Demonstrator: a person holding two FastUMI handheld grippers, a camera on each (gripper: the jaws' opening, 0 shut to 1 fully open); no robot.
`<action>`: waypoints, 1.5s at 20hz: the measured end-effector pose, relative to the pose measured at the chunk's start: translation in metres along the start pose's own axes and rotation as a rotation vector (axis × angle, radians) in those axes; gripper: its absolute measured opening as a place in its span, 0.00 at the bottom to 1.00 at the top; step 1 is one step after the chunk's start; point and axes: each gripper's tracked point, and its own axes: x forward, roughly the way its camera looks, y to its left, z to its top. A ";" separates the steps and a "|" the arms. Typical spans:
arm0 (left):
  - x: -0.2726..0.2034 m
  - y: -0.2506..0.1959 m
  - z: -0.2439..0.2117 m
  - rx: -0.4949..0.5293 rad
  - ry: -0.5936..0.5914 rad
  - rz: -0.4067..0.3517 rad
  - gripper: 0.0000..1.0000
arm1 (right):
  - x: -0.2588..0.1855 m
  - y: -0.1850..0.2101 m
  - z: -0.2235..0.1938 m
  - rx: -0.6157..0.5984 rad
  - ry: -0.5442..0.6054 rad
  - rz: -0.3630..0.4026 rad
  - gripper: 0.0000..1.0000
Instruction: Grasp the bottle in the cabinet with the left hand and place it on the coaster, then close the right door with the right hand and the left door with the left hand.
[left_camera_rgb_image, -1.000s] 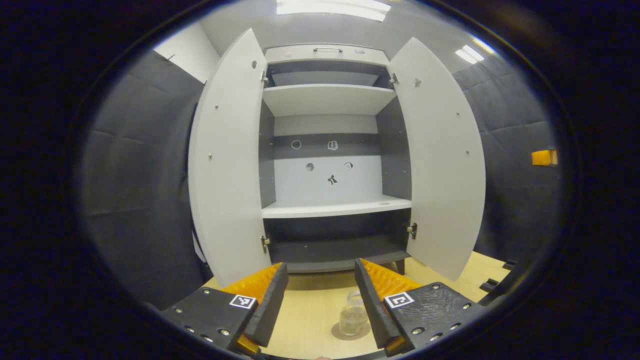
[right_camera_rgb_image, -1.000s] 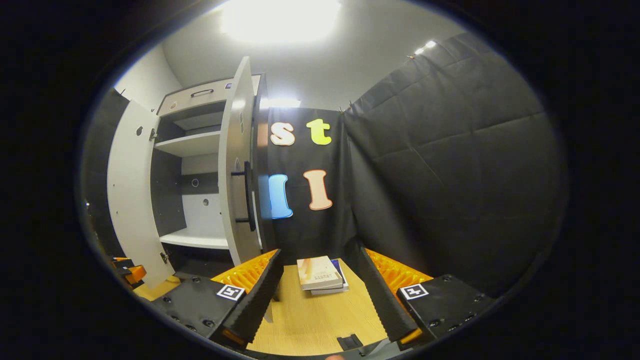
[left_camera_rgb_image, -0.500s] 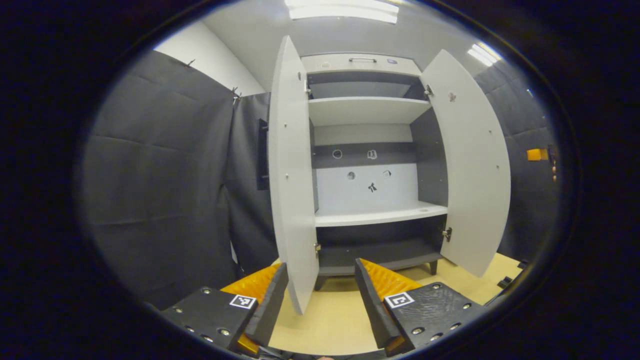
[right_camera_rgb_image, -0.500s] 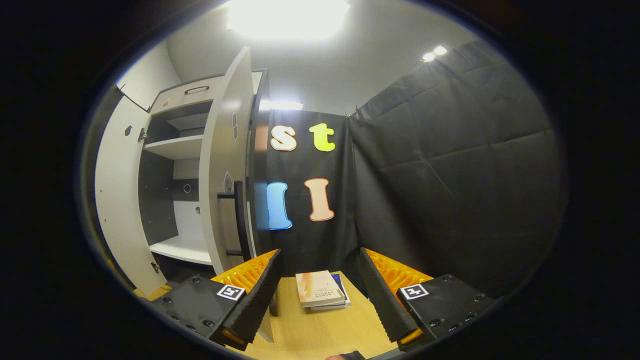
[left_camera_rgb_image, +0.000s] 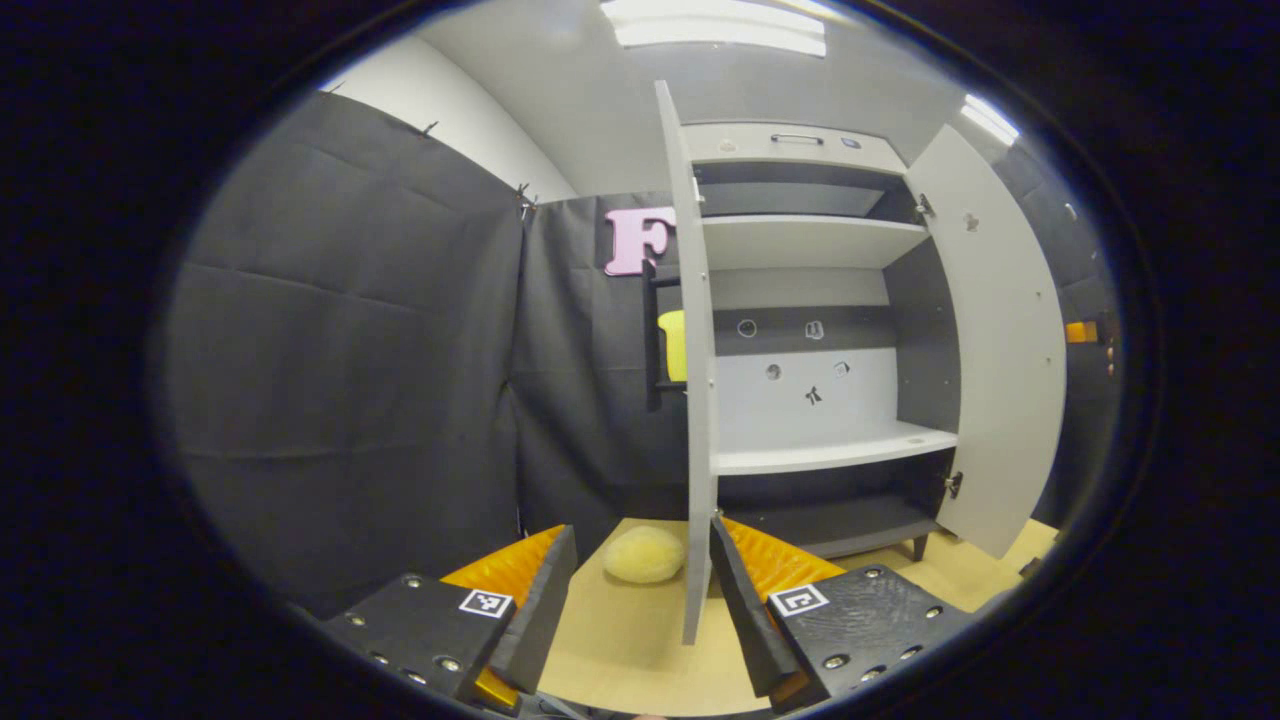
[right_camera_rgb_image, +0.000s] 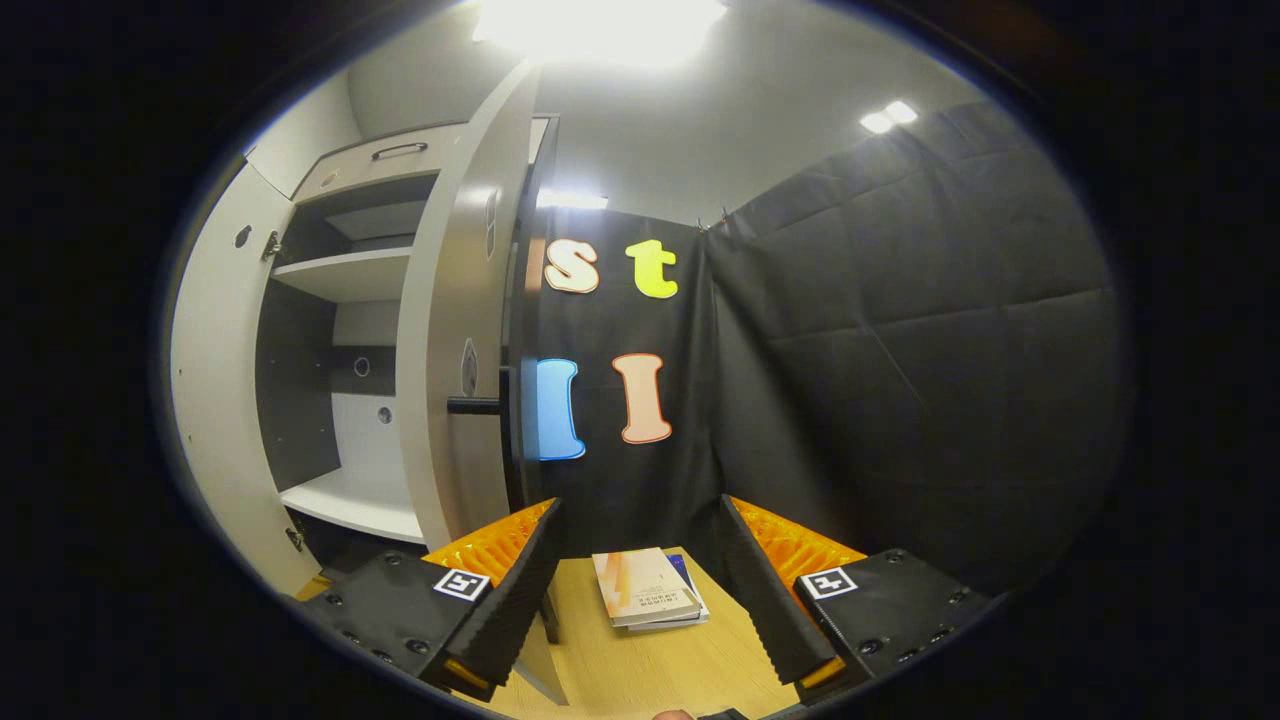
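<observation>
The white cabinet stands with both doors swung out and bare shelves inside. In the left gripper view the left door shows edge-on, its lower corner just above and between my fingers, with its dark handle on the outer face. The right door hangs open farther off. My left gripper is open and holds nothing. In the right gripper view the right door is close on the left with its dark handle facing me. My right gripper is open and holds nothing, to the right of that door.
A pale yellow round pad lies on the wooden table just left of the left door. Two stacked books lie on the table ahead of my right gripper. Black padded walls close in on both sides.
The left gripper view has swung left: the bottle on its coaster passed out of sight and the left door turned edge-on. My right gripper has come closer to the right door's outer face.
</observation>
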 end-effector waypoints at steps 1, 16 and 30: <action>0.003 0.007 0.000 0.002 0.000 0.009 0.78 | 0.002 0.003 -0.001 0.002 0.009 -0.006 0.97; 0.052 0.063 -0.019 -0.031 0.018 -0.011 0.79 | -0.011 0.045 -0.001 -0.070 0.004 -0.049 0.92; 0.064 0.086 -0.023 -0.041 0.015 -0.014 0.78 | -0.022 0.132 0.000 -0.055 -0.009 0.102 0.92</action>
